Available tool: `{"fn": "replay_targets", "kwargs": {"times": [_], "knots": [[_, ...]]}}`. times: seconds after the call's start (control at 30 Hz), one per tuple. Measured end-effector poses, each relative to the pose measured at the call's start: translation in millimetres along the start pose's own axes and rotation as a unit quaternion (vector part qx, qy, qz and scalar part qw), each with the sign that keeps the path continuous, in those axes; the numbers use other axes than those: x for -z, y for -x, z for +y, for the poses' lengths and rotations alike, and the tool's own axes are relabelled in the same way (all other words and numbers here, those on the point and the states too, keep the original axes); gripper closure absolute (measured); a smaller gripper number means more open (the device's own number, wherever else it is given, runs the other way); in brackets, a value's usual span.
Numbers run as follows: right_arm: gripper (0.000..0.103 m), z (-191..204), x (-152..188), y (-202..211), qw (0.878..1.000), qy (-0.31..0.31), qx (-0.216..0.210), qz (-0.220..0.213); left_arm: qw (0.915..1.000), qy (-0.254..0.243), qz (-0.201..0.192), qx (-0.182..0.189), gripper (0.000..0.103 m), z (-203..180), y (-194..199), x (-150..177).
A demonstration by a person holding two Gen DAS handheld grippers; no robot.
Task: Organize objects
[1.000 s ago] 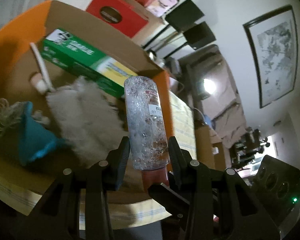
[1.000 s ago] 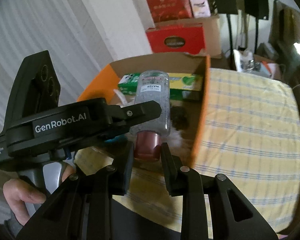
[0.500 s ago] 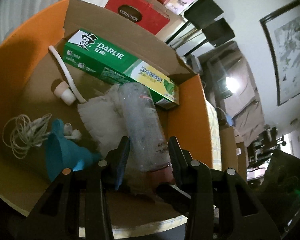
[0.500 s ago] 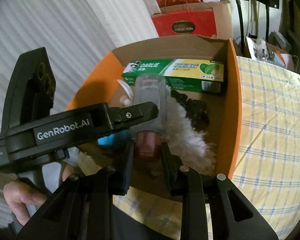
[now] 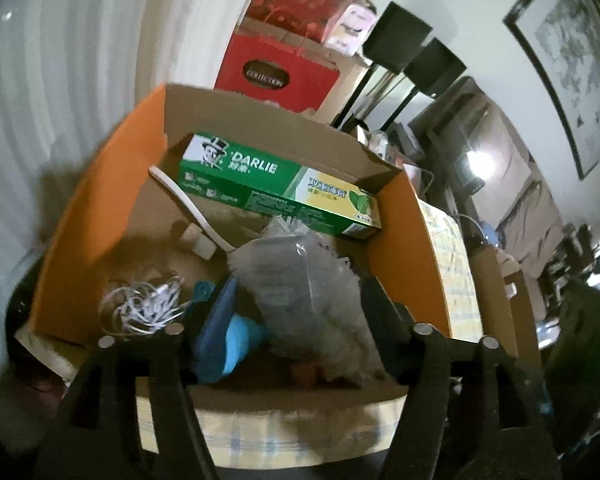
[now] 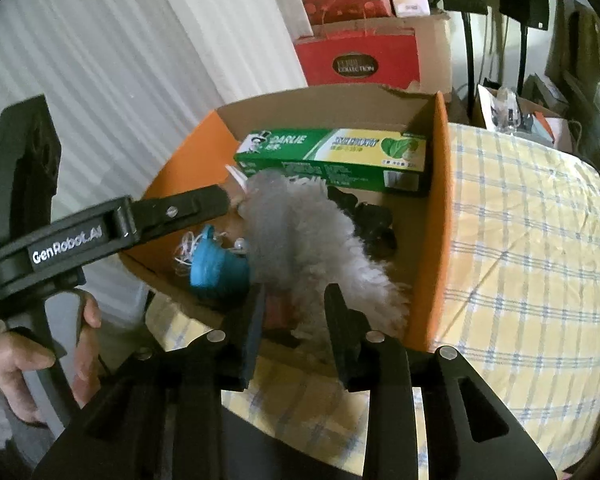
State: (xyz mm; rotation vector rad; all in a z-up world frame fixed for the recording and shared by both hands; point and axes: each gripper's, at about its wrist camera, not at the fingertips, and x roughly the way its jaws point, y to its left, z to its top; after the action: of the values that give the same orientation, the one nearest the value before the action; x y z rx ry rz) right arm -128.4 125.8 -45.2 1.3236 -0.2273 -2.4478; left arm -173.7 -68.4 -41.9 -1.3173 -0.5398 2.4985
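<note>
A clear bottle [image 5: 300,280] with a red cap [image 6: 278,304] lies blurred on a fluffy white duster [image 6: 340,248] inside the orange cardboard box [image 5: 96,208]. My left gripper [image 5: 292,312] straddles the bottle; its jaws are opening and stand well clear of the bottle's sides. My right gripper [image 6: 294,312] is at the cap end with its jaws opening. The cap sits between them, with a gap showing on its right side. In the right wrist view the left gripper's body [image 6: 72,236] reaches in from the left, held by a hand [image 6: 16,364].
The box also holds a green Darlie toothpaste carton [image 5: 276,192], a white handle [image 5: 188,204], tangled white earphones [image 5: 144,304], a blue cup [image 6: 216,268] and a black item [image 6: 372,220]. The box sits on a yellow checked cloth [image 6: 520,240]. Red bags [image 6: 360,60] stand behind it.
The bottle went from held above the box down onto the duster inside it. The left jaws spread wide off its body, and the right jaws loosened around the cap.
</note>
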Motion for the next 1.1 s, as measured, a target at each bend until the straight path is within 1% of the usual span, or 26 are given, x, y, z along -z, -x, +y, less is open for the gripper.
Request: {"fn": "replay_targets", "kwargs": {"times": [0.07,0.1,0.13,0.17,0.2,0.23,0.27,0.3,0.33,0.37,0.4,0.43,0.57,0.67,0.73,0.83,0.9,0.97,1.03,1.1], "knots": [[0.072,0,3,12,1.000,0.005,0.007,-0.010,0.9997,-0.016,-0.013,-0.013,0.031,-2,11,2],[0.072,-1,4,16,1.000,0.005,0.010,-0.014,0.9993,-0.026,-0.018,-0.021,0.031,-3,17,5],[0.068,-2,6,22,1.000,0.004,0.014,-0.020,0.9987,-0.035,-0.021,-0.028,0.031,-4,23,9],[0.064,-3,8,29,0.999,0.003,0.018,-0.028,0.9984,-0.040,-0.023,-0.031,0.027,-6,26,9],[0.057,-4,10,35,0.999,0.003,0.023,-0.035,0.9980,-0.046,-0.027,-0.034,0.019,-6,31,13],[0.053,-4,13,40,0.999,0.004,0.027,-0.040,0.9977,-0.050,-0.031,-0.034,0.015,-7,35,15],[0.051,-5,17,47,0.998,0.004,0.033,-0.048,0.9974,-0.053,-0.035,-0.035,0.011,-7,39,18],[0.048,-6,18,51,0.998,0.003,0.039,-0.052,0.9971,-0.055,-0.039,-0.035,0.009,-7,44,22],[0.039,-6,21,56,0.997,0.002,0.047,-0.058,0.9965,-0.070,-0.033,-0.031,0.008,-6,48,25],[0.034,-7,25,61,0.996,0.001,0.057,-0.064,0.9967,-0.069,-0.033,-0.029,0.006,-5,52,28],[0.025,-9,29,66,0.995,0.000,0.066,-0.070,0.9967,-0.068,-0.032,-0.029,0.006,-5,54,31],[0.023,-10,32,70,0.995,0.001,0.073,-0.075,0.9966,-0.070,-0.032,-0.029,0.006,-5,56,33],[0.019,-14,48,88,0.990,-0.001,0.104,-0.091,0.9950,-0.088,-0.030,-0.036,0.005,-9,62,48],[0.017,-19,57,94,0.989,-0.008,0.114,-0.091,0.9938,-0.100,-0.026,-0.041,0.005,-15,64,58],[0.013,-21,62,96,0.988,-0.010,0.122,-0.092,0.9919,-0.114,-0.026,-0.049,0.005,-21,67,65],[0.012,-25,70,99,0.987,-0.020,0.131,-0.092,0.9881,-0.136,-0.035,-0.063,0.005,-32,74,76],[0.011,-30,76,103,0.987,-0.031,0.129,-0.094,0.9875,-0.142,-0.038,-0.058,0.005,-38,78,83],[0.007,-31,80,107,0.986,-0.034,0.135,-0.097,0.9874,-0.145,-0.038,-0.052,0.002,-42,82,88],[0.001,-29,84,112,0.983,-0.033,0.145,-0.103,0.9868,-0.149,-0.040,-0.049,0.001,-48,85,95],[0.001,-27,88,118,0.981,-0.032,0.155,-0.112,0.9867,-0.150,-0.040,-0.048,0.001,-51,87,100]]}}
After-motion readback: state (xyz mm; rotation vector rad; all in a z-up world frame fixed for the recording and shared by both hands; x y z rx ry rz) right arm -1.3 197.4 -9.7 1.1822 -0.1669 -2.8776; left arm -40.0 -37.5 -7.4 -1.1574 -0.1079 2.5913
